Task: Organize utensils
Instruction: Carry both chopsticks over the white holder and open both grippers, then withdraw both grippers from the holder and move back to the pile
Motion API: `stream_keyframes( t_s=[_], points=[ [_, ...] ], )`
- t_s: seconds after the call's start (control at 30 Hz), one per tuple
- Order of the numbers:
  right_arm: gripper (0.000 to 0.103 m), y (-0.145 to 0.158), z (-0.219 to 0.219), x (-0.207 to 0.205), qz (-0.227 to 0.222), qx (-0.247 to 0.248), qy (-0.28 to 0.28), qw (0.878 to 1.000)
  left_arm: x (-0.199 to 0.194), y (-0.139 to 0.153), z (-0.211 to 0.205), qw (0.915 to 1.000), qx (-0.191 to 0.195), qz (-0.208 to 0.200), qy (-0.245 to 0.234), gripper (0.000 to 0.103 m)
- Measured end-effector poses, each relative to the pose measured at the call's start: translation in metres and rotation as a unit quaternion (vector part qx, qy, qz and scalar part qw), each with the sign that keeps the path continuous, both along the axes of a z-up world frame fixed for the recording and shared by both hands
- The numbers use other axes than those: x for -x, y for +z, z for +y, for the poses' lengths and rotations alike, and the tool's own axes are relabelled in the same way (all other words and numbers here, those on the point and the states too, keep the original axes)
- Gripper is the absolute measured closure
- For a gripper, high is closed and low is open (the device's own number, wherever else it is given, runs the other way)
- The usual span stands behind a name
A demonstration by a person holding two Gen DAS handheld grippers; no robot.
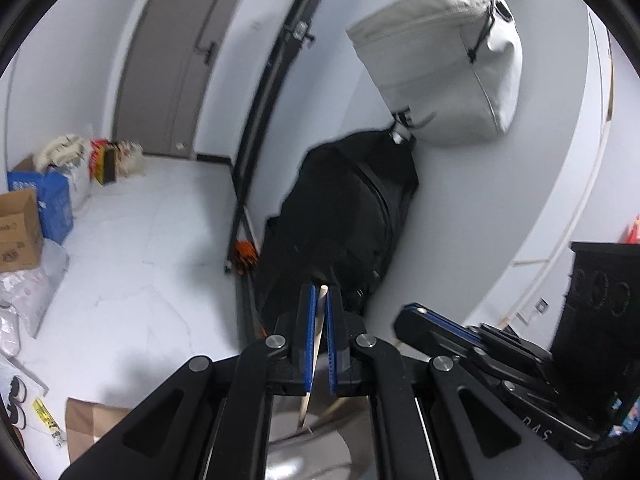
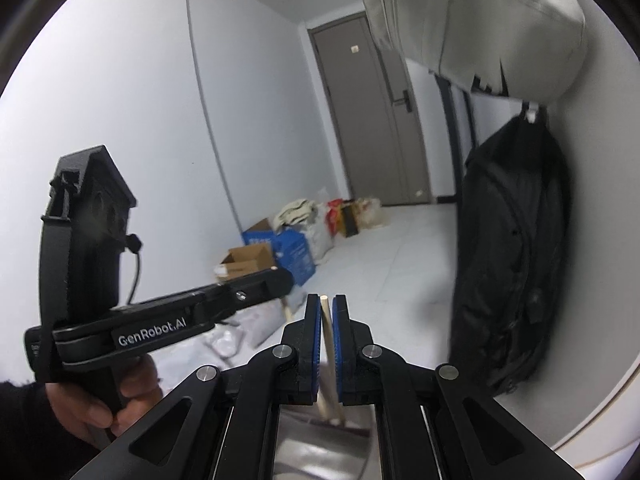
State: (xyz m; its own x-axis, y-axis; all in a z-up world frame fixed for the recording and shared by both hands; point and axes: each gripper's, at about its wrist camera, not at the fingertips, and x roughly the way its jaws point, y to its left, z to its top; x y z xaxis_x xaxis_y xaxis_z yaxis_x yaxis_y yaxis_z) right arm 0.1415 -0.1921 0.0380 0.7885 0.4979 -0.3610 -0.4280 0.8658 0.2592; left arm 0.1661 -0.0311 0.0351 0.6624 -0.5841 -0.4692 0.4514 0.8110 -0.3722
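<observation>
My left gripper is shut on a thin wooden chopstick that runs down between the blue pads, its tip poking out above them. My right gripper is shut on another wooden chopstick, held the same way. Both grippers are raised and point at the room, not at a table. The right gripper shows at the lower right of the left wrist view. The left gripper, held in a hand, shows at the left of the right wrist view. A shiny metal surface lies below the right gripper's fingers.
A black coat and a white bag hang on the wall close ahead. Cardboard boxes, a blue box and bags sit on the white floor by a grey door. A black unit stands at right.
</observation>
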Motion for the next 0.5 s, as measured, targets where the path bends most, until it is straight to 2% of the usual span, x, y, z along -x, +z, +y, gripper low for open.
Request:
stream_keyframes(
  t_s=[0.13,0.17,0.2,0.23,0.27,0.3,0.4,0.43,0.5],
  points=[
    [0.092,-0.002,-0.009,0.007,0.016,-0.02,-0.006,1.0,-0.003,0.001,-0.006,0.9991,-0.017,0.033,-0.019,0.091],
    [0.088,-0.003,-0.013,0.01,0.018,-0.025,-0.011,0.999,-0.002,0.004,-0.006,0.999,-0.021,0.034,-0.02,0.081],
    [0.076,-0.004,-0.018,0.014,0.02,-0.032,-0.015,0.999,0.001,0.006,-0.006,0.999,-0.023,0.035,-0.017,0.068],
    [0.067,-0.004,-0.024,0.02,0.02,-0.041,-0.018,0.999,0.005,0.008,-0.004,0.9992,-0.022,0.032,-0.01,0.064],
    [0.064,-0.004,-0.026,0.024,0.019,-0.045,-0.022,0.999,0.009,0.009,-0.002,0.9994,-0.019,0.028,-0.004,0.061],
    [0.06,-0.004,-0.032,0.031,0.02,-0.054,-0.03,0.998,0.013,0.011,0.0,0.9995,-0.018,0.028,-0.001,0.06],
    [0.056,-0.004,-0.042,0.044,0.024,-0.059,-0.044,0.997,0.026,0.015,0.002,0.999,-0.031,0.025,0.018,0.06],
    [0.05,-0.004,-0.045,0.05,0.025,-0.062,-0.048,0.997,0.029,0.016,0.004,0.9988,-0.035,0.023,0.024,0.06],
    [0.049,-0.002,-0.049,0.061,0.024,-0.066,-0.048,0.996,0.04,0.019,0.004,0.9987,-0.038,0.018,0.031,0.06]
  ],
)
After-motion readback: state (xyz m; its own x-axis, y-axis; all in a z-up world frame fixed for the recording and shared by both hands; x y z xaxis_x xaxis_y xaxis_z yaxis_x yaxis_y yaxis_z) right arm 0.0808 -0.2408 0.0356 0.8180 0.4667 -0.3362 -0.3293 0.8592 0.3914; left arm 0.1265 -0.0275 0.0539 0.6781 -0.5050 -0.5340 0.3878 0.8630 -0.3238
